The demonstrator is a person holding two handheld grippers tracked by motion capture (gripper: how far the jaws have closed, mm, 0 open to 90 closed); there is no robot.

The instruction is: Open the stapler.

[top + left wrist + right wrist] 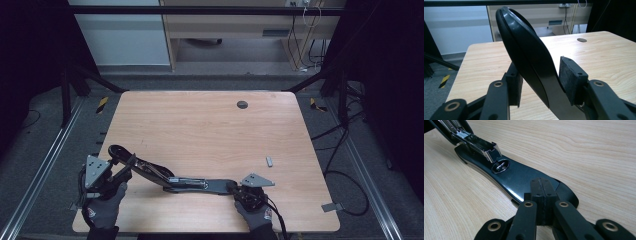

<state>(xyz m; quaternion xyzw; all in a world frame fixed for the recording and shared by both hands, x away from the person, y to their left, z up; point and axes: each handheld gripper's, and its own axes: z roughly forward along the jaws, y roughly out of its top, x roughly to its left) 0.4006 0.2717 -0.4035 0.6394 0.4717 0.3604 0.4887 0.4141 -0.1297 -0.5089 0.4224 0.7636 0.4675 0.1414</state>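
**Technician:** While both grippers sit at the near edge of the table [200, 120], where does the stapler [172, 179] lie?

**Inspector:** It lies opened out near the table's near edge, between the two hands. Its black base [524, 178] rests flat on the wood and runs to the right. Its black top cover [524, 52] is swung up and away to the left. The metal staple channel [477, 145] stands raised just above the base, over the round anvil plate [500, 166].

**Technician:** State the left gripper [127, 167].

**Inspector:** Its jaws stand at a narrow to medium gap, with the top cover between them. In the left gripper view the left pad [514, 86] lies against the cover; the right pad [571, 78] stands just beside the cover's edge. Whether the right pad presses on it, I cannot tell.

**Technician:** State the right gripper [234, 187].

**Inspector:** Its jaws are fully closed, pad against pad, with nothing between them. The closed tips rest on the right end of the base.

**Technician:** Other items?

**Inspector:** A small grey piece [269, 161] lies to the right, apart from the stapler. A round grommet [242, 104] sits at the far side of the table.
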